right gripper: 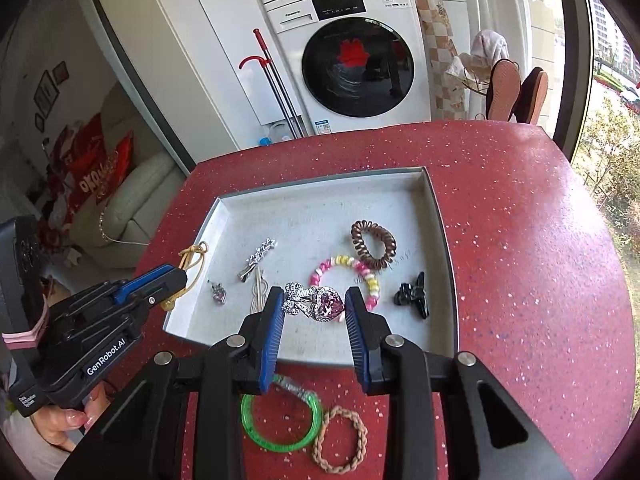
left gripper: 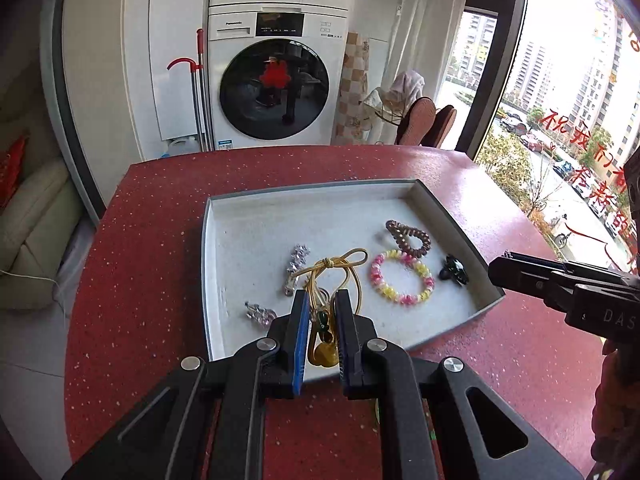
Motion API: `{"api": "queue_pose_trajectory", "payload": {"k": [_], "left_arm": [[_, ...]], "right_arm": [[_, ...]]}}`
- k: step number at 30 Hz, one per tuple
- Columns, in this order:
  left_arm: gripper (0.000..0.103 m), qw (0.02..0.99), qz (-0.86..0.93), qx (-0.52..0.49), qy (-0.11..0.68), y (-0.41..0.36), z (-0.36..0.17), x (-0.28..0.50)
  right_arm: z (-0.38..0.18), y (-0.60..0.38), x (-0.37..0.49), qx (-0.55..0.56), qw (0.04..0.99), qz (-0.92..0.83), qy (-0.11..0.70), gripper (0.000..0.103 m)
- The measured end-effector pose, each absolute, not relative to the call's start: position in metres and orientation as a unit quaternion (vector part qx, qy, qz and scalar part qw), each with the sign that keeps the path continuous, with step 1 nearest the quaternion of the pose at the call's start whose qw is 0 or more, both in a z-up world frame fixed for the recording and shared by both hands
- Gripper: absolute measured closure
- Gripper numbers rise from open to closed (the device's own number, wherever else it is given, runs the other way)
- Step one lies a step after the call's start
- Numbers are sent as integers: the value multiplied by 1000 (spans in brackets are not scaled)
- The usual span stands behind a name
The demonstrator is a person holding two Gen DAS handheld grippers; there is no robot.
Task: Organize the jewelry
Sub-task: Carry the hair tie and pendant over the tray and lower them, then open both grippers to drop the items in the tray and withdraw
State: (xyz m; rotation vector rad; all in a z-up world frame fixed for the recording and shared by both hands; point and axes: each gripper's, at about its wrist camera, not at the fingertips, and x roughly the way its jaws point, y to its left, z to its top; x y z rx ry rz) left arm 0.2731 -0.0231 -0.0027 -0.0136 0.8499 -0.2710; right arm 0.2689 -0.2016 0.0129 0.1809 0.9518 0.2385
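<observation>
A grey tray [left gripper: 452, 220] on the red table holds a brown coil hair tie [left gripper: 408, 237], a pink-yellow bead bracelet [left gripper: 402, 278], a black claw clip [left gripper: 454, 270], a silver hair clip [left gripper: 296, 266] and a small pink crystal charm [left gripper: 260, 314]. My left gripper [left gripper: 322, 300] is shut on a yellow cord pendant [left gripper: 340, 272] above the tray's near edge. My right gripper [right gripper: 314, 300] is shut on a pink heart crystal brooch [right gripper: 320, 302] over the tray [right gripper: 440, 216]. A green bangle [right gripper: 280, 424] and a braided tan band [right gripper: 340, 440] lie on the table in front of the tray.
The red speckled table [right gripper: 520, 240] ends at a window on the right. A washing machine [left gripper: 276, 80] and a red-handled mop [left gripper: 198, 80] stand behind it. The left gripper also shows in the right wrist view [right gripper: 176, 276], at the tray's left edge.
</observation>
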Motion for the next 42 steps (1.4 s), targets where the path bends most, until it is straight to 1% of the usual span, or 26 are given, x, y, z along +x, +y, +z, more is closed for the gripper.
{"api": "queue_pose_trajectory", "payload": {"k": [6, 12, 18, 24, 29, 31, 32, 33, 35, 38, 40, 42], "left_arm": [[72, 904, -103, -6, 415, -20, -12, 326], [72, 896, -85, 9, 435, -23, -40, 356], [72, 890, -70, 28, 451, -28, -63, 369], [72, 889, -65, 48, 451, -37, -70, 370], [72, 884, -66, 57, 459, -41, -75, 372], [72, 884, -64, 62, 460, -43, -77, 372], [72, 883, -65, 63, 461, -43, -78, 372], [72, 882, -65, 64, 462, -43, -78, 375], [72, 882, -63, 64, 463, -44, -78, 374], [72, 882, -64, 64, 462, -45, -77, 374], [72, 884, -64, 66, 458, -45, -76, 373], [71, 887, -60, 65, 454, -44, -74, 372]], "right_arm": [[-11, -187, 312, 95, 870, 116, 470, 69], [-39, -176, 342, 89, 863, 111, 485, 69], [-61, -180, 359, 82, 860, 90, 496, 69], [-70, -177, 363, 51, 862, 76, 499, 69], [-74, -177, 364, 46, 862, 75, 500, 68], [-73, -177, 365, 47, 860, 77, 502, 66], [-73, -178, 365, 50, 860, 78, 502, 60], [-73, -179, 365, 55, 859, 79, 502, 51], [-71, -184, 366, 74, 859, 86, 499, 42], [-64, -192, 362, 111, 860, 93, 490, 41], [-56, -196, 356, 132, 862, 98, 479, 38], [-47, -200, 348, 147, 866, 100, 467, 31]]}}
